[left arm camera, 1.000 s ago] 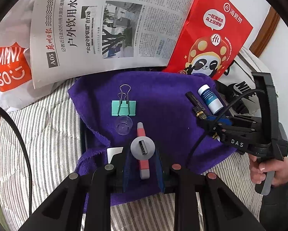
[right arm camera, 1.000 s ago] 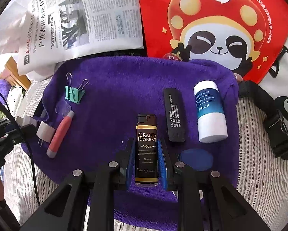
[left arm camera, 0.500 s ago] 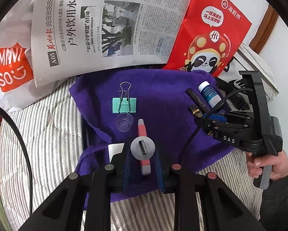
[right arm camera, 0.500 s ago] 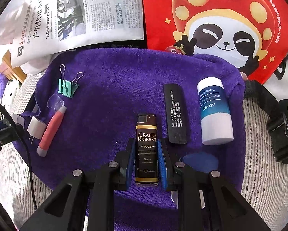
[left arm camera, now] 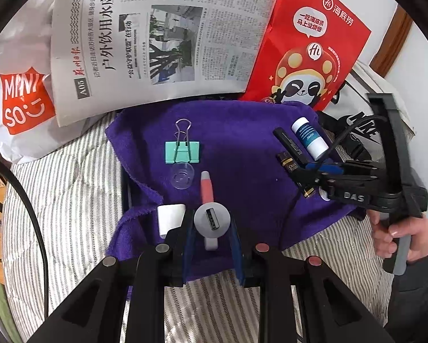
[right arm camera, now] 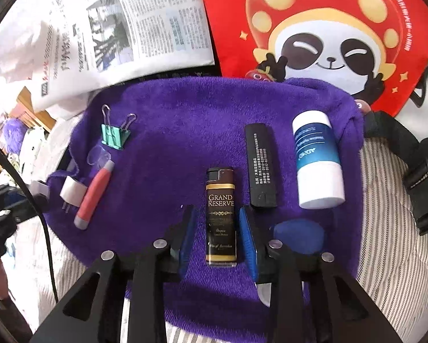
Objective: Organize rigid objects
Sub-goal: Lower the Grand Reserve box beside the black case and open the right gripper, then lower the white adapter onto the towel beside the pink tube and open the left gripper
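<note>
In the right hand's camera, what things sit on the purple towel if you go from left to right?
White plug → red pen → lighter → black stick → white and blue bottle. The green clip's place overlaps the plug and pen.

**Bright daylight, strong fisheye bending, soft edges**

Both views are well lit by even, cool daylight. In the right wrist view the white printed newspaper (right arm camera: 122, 28) washes out towards the upper left, where the glare eats the text. The glossy red paper bag with a panda print (right arm camera: 328, 37) looks saturated but keeps its detail. Shadows on the purple fleece towel (right arm camera: 171, 143) are soft and short. The fisheye lens bends straight lines hard near the rim, and a black vignette rings each frame. The centre is sharp: the gold lettering on the black rectangular lighter (right arm camera: 221, 214) is readable. The striped grey-and-white bedcover (left arm camera: 65, 188) blurs slightly towards the edges.
</note>
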The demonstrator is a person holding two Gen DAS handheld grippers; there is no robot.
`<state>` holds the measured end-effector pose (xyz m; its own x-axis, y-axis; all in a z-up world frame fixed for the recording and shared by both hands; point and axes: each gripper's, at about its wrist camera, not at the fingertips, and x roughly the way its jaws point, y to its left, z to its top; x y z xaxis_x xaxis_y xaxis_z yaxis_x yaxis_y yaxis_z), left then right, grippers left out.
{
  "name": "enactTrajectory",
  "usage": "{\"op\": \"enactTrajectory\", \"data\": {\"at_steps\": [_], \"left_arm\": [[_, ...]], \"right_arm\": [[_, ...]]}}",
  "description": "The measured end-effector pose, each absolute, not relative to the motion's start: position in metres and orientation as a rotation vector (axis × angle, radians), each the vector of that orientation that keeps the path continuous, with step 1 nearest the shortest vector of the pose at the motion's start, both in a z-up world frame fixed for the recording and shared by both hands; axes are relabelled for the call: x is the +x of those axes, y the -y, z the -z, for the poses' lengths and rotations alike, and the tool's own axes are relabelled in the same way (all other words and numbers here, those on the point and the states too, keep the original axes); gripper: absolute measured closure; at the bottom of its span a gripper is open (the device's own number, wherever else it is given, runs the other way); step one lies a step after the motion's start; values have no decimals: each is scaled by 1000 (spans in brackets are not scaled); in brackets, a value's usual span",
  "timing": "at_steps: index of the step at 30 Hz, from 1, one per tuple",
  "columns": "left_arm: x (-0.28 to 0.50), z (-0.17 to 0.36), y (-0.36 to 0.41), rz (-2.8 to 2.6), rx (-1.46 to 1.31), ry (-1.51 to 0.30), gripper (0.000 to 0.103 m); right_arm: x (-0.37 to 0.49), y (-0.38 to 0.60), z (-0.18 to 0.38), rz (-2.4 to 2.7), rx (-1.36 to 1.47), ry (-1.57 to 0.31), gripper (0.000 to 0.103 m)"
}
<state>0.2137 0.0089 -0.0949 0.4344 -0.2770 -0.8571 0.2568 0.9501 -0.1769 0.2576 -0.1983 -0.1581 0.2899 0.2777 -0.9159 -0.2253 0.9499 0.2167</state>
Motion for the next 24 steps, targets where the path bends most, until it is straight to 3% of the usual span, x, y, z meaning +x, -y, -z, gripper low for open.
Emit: {"op": "enactTrajectory", "data": {"at_steps": [14,24], "left_arm": [[250,116,31,370,5,-1092,81],[263,147,49,350,67,-1142,80]], "right_arm": [[209,244,91,-338,108,-1108,65],[185,242,98,-342,84,-1132,65]]}}
